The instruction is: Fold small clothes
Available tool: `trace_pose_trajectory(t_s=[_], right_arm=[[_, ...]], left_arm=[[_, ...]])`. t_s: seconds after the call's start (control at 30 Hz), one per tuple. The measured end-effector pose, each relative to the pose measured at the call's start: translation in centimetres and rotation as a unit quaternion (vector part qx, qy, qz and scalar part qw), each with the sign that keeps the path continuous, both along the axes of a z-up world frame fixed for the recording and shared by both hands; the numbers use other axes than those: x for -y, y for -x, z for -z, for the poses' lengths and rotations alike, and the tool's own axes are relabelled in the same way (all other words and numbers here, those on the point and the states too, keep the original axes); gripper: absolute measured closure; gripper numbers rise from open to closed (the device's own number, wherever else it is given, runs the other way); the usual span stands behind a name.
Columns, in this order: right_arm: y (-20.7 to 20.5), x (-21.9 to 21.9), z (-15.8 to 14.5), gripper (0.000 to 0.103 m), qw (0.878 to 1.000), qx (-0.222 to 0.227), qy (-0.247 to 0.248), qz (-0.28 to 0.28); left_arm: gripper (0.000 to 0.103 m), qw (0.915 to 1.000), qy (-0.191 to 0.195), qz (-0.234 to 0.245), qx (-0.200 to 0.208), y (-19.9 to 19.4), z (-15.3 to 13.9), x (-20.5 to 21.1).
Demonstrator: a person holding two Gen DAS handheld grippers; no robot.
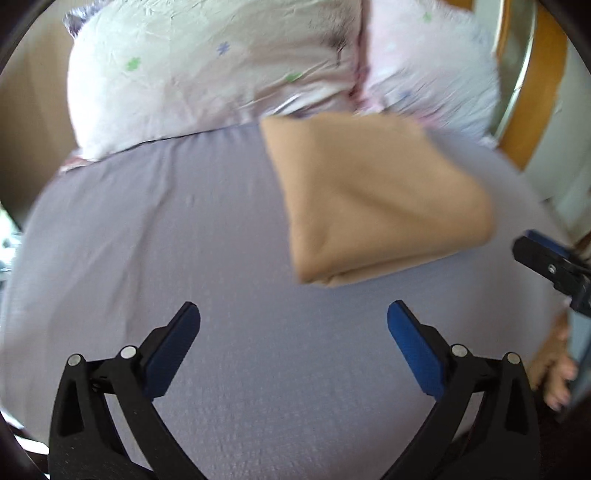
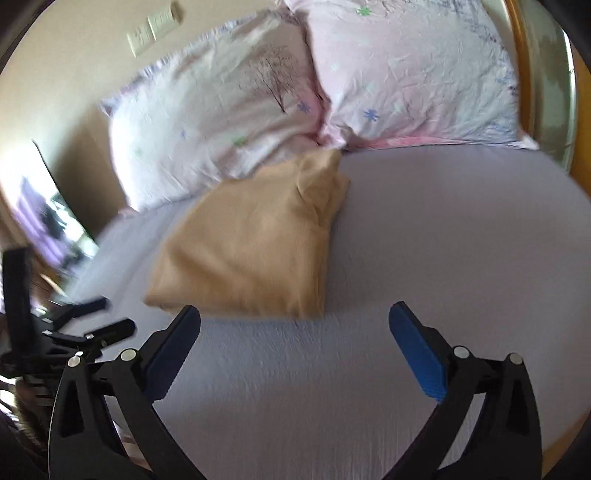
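A tan folded garment point(image 1: 373, 195) lies on the lavender bed sheet point(image 1: 184, 240), its far edge against the pillows. It also shows in the right wrist view point(image 2: 255, 240), left of centre. My left gripper point(image 1: 293, 314) is open and empty, above the sheet in front of the garment. My right gripper point(image 2: 294, 314) is open and empty, just short of the garment's near edge. The right gripper shows at the right edge of the left wrist view point(image 1: 554, 266). The left gripper shows at the left edge of the right wrist view point(image 2: 92, 325).
Two pale pink floral pillows point(image 2: 229, 122) point(image 2: 410, 74) lie at the head of the bed. A wooden bed frame point(image 1: 543, 85) runs along the right. A bare foot point(image 1: 557, 373) is beside the bed at lower right. Wall switches point(image 2: 155, 29) are behind.
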State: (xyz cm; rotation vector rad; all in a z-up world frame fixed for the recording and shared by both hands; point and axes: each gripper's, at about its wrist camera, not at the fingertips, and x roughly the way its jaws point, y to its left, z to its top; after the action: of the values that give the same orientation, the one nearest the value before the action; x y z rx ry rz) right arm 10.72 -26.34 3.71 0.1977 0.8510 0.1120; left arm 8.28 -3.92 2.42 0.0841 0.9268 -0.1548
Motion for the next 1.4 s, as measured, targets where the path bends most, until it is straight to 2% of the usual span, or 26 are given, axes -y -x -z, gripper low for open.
trace_pose_trajectory(t_s=[0.07, 0.23, 0.43, 0.7, 0.8, 1.4], right_arm=[[-0.4, -1.3, 1.0, 0.001, 0.999, -0.022, 0.046, 0.004], [0.3, -2.1, 2.0, 0.001, 0.998, -0.021, 0.056, -0.005], [-0.7, -3.7, 3.1, 0.001, 0.995, -0.041, 0.095, -0.006], [-1.6, -5.0, 4.1, 0.001, 0.992, -0.07, 0.107, -0.016], [-1.7, -4.6, 4.2, 0.001, 0.993, -0.077, 0.09, -0.014], [-1.6, -4.6, 4.2, 0.001, 0.993, -0.079, 0.088, -0.013]], left_arm=[[0.002, 0.9999, -0.005, -0.001, -0.015, -0.2, 0.7, 0.4], [0.002, 0.9991, -0.01, -0.008, -0.041, -0.8, 2.2, 0.7], [0.002, 0.9977, -0.019, -0.01, -0.065, -0.8, 3.3, 1.1], [0.002, 0.9977, -0.015, -0.011, -0.066, -0.9, 3.2, 1.1], [0.002, 0.9976, -0.015, -0.012, -0.066, -0.9, 3.2, 1.1], [0.002, 0.9978, -0.013, -0.013, -0.063, -0.9, 3.2, 1.0]])
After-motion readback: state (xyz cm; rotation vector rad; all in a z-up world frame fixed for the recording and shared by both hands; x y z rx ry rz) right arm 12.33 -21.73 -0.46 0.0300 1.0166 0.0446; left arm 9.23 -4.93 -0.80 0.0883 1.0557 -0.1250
